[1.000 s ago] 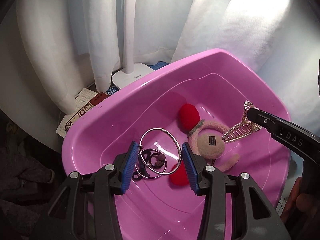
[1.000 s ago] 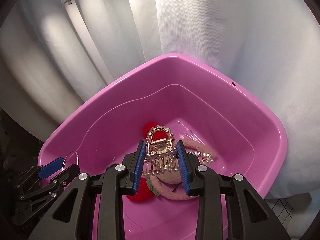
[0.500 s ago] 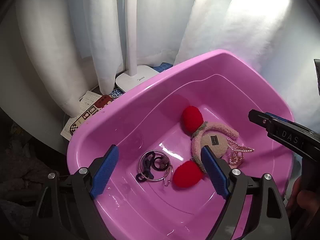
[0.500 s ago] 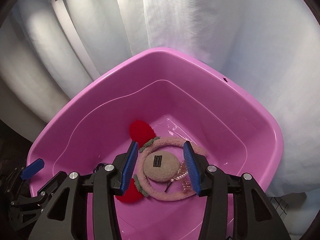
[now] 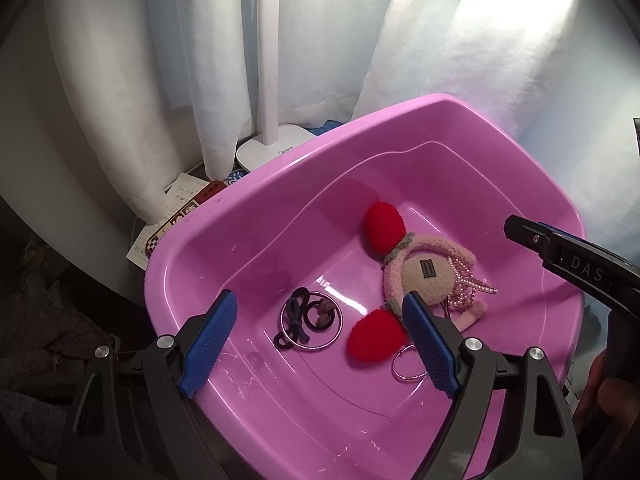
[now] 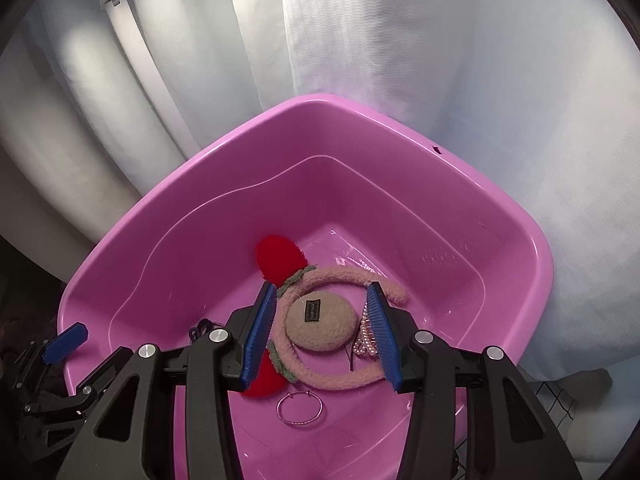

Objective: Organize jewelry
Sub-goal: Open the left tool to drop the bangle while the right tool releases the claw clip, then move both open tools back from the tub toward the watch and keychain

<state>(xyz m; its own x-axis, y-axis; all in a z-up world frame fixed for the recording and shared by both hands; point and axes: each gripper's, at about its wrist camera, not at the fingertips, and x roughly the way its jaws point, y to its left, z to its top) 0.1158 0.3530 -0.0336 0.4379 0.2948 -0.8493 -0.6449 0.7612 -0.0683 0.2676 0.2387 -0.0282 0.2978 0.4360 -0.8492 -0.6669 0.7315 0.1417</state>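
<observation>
Hovering released, both claws (image 5: pixel 320 340) (image 6: pixel 324 332) overlook a glossy pink basin (image 5: pixel 280 184) holding a fuzzy headband (image 6: pixel 340 276).

The pink tub (image 5: pixel 248 216) is open on top, so a gripper can come in from above. Its far corner and the floor along the far wall are bare. The fuzzy headband (image 6: pixel 320 320) with red pom-poms fills the middle. A pearl clip (image 6: pixel 366 340) lies against it, toward the right wall. Dark hair ties (image 5: pixel 304 316) sit inside a ring (image 5: pixel 336 328) toward the left wall. A small hoop (image 6: pixel 300 408) lies by the near wall. White curtains (image 5: pixel 500 60) and a lamp pole (image 5: pixel 268 52) stand close behind the tub.
</observation>
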